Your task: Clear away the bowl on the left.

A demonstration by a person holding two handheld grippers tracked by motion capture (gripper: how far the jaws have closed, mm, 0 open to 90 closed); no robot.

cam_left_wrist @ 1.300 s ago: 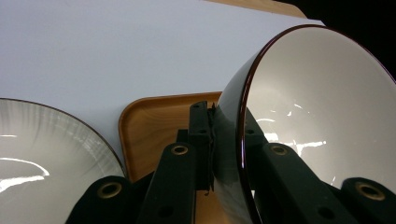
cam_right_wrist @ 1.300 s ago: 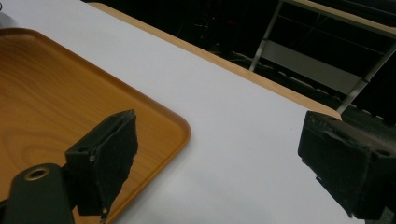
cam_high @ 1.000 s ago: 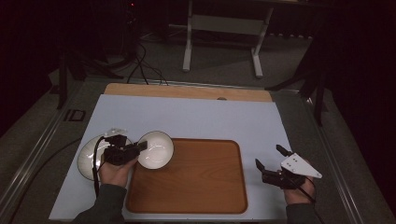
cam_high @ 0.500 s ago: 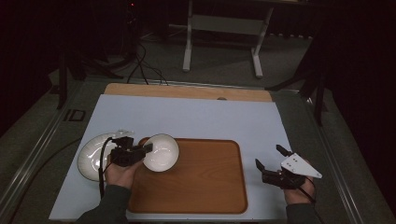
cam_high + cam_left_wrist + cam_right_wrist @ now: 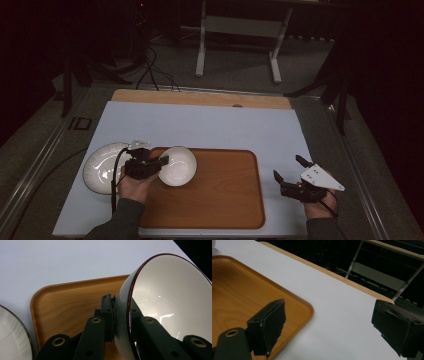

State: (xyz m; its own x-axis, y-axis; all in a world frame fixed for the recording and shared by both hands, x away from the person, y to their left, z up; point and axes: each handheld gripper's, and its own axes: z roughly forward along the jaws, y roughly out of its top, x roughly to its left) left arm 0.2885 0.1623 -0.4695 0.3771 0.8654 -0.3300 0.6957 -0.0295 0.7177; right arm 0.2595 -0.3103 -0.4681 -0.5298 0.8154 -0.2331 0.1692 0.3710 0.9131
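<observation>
A: Taking the wooden tray as the landmark, what sits left of it?

B: A white plate on the table, bare inside, its near edge hidden behind the person's left hand.

A: And the bowl?

B: It is over the tray's far left corner, white inside and holding nothing. The left gripper is clamped on its rim, one jaw inside the wall, one outside.

A: Right of the tray?

B: The right gripper hovers with jaws wide apart and nothing between them.
</observation>
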